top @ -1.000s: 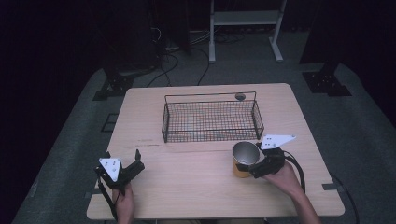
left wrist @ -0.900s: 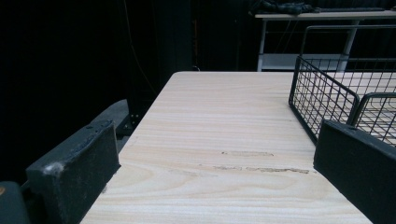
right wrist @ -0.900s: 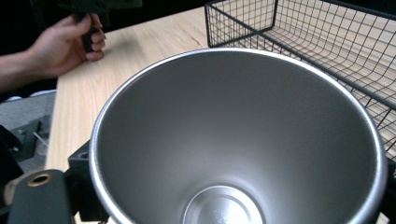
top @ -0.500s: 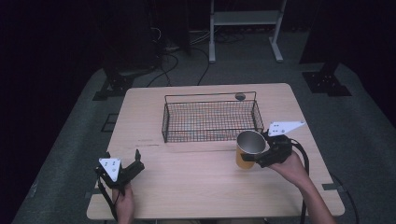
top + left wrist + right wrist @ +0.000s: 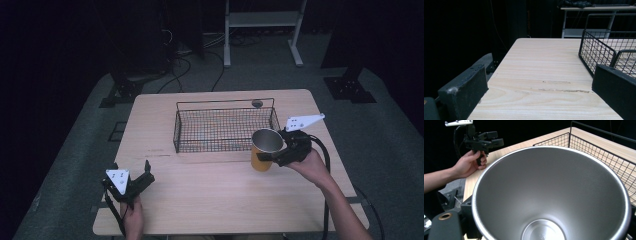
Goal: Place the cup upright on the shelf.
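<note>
One steel cup with an orange outside [image 5: 263,149], one black wire basket [image 5: 223,125], one wooden table [image 5: 210,190], two handheld grippers, left gripper [image 5: 146,176] and right gripper [image 5: 268,155], one small round grey object [image 5: 257,103] behind the basket

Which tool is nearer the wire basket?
Right. The right tool holds the steel cup at the front right corner of the wire basket. The left tool sits open near the table's front left edge, well clear of it.
</note>
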`<act>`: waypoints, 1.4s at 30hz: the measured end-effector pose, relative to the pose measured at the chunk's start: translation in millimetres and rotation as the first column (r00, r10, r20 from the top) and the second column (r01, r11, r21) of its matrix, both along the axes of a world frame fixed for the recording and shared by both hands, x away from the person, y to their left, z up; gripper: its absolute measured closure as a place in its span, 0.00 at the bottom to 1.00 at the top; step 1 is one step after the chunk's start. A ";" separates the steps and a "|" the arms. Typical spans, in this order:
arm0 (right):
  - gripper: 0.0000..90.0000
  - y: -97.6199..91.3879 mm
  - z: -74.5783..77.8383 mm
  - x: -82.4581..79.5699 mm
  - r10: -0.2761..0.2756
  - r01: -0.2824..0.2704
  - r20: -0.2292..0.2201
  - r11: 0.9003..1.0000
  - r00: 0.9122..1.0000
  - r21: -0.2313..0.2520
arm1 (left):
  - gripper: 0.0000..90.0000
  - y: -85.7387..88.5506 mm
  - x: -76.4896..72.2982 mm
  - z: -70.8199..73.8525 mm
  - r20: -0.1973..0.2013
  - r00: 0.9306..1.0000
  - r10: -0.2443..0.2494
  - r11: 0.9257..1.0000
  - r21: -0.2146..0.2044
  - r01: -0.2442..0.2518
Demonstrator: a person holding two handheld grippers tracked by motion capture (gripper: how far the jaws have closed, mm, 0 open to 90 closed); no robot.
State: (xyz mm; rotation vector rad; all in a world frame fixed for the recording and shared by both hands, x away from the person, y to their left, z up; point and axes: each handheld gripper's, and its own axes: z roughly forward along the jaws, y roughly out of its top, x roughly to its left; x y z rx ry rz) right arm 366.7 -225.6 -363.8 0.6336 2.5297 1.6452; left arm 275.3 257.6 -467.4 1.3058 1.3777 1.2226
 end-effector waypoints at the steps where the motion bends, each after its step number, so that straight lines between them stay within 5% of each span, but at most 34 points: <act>1: 0.14 0.5 1.4 1.3 0.001 -0.001 0.000 1.000 1.000 -0.001 | 0.00 -0.2 0.1 0.0 0.001 1.000 0.000 1.000 0.001 0.000; 22: 0.14 20.7 33.7 52.3 0.015 -0.015 0.020 1.000 1.000 -0.006 | 0.00 -0.5 0.3 -0.1 0.001 1.000 -0.002 1.000 0.004 0.002; 42: 0.14 47.0 38.3 93.5 0.040 -0.040 0.013 0.999 0.999 -0.026 | 0.00 -0.6 0.2 0.0 -0.001 1.000 -0.005 1.000 0.007 0.005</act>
